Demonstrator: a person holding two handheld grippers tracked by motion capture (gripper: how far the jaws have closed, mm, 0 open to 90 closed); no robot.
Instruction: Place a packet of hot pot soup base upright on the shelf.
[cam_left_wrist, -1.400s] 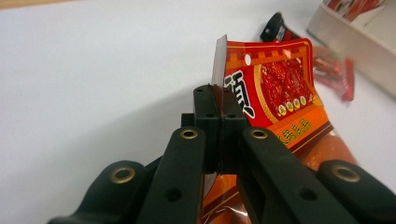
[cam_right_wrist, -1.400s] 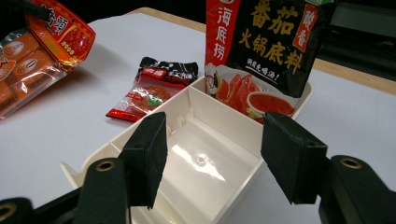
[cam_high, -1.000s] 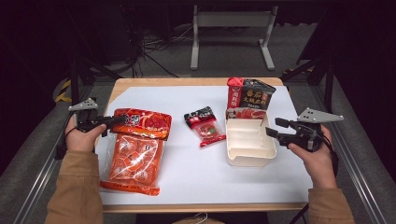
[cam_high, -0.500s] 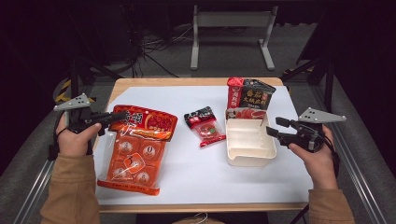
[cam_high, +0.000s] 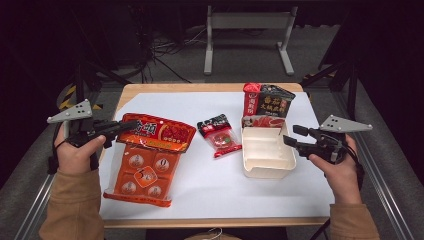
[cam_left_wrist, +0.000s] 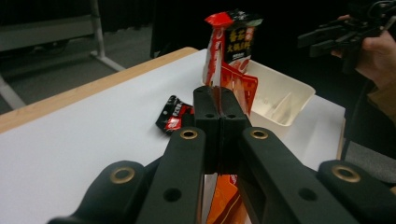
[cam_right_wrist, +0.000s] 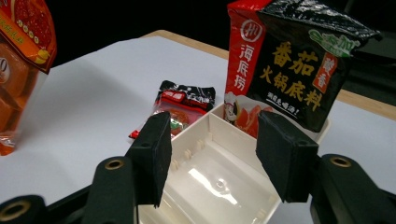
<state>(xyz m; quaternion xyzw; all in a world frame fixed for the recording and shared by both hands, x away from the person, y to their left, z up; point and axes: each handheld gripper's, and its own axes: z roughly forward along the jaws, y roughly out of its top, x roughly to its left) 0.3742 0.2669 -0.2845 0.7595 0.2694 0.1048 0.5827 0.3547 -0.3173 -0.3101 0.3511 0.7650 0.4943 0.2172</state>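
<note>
1. Orange sauce pack (cam_high: 150, 160) pinched at its top edge by left gripper (cam_high: 117, 127), jaws pressed together on the film; hangs tilted over the table's left side, bottom edge down at the white sheet near the front edge. Probably gripped at the seal so the heavy pouch part swings free for a carry.
2. Left gripper view: same jaws tight together, orange film (cam_left_wrist: 229, 205) visible below them, pointed toward the tray.
3. Right gripper (cam_high: 295, 137) spread, nothing between the pads, hovering just beside the right end of white divided tray (cam_high: 265, 155). Likely waiting to steady or receive.
4. Tray compartments look bare in right gripper view (cam_right_wrist: 219, 186); black-and-red tomato base bag (cam_high: 267, 102) stands upright at the tray's far end, leaning in one compartment.
5. Small red-black sachet (cam_high: 219, 134) flat on the sheet between orange pack and tray, touching neither.
6. Surface: white sheet (cam_high: 215, 185) over a wooden tabletop (cam_high: 200, 87), wood showing at far and near edges.
7. Room: dark, grey floor, cables and a metal stand base (cam_high: 247, 30) behind the table.
</note>
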